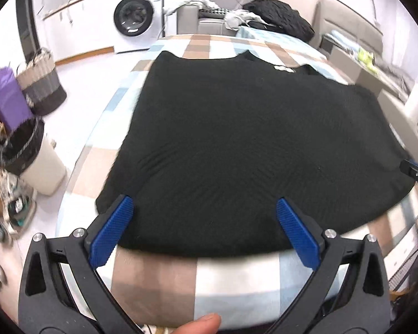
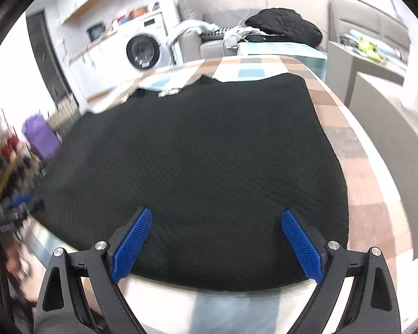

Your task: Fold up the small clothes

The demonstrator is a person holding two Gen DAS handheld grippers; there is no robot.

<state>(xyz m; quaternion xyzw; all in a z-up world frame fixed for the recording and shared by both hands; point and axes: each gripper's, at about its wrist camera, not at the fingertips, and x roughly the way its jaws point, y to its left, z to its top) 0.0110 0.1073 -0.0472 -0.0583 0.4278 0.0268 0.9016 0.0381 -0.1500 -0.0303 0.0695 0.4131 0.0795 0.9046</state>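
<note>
Black garment (image 1: 253, 150) is lying flat ahead of the spread-apart, empty left tongs (image 1: 204, 229) and right tongs (image 2: 216, 240), bin (image 1: 39, 161) standing leftward.

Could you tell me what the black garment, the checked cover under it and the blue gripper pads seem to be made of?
Black garment: probably a soft matte knit, going by its fine ribbed texture.
Checked cover: seemingly woven cloth, matte, with printed or woven brown, blue and white squares.
Blue pads on the left gripper: likely rubber or moulded plastic, with a fine knurled grip pattern.
</note>
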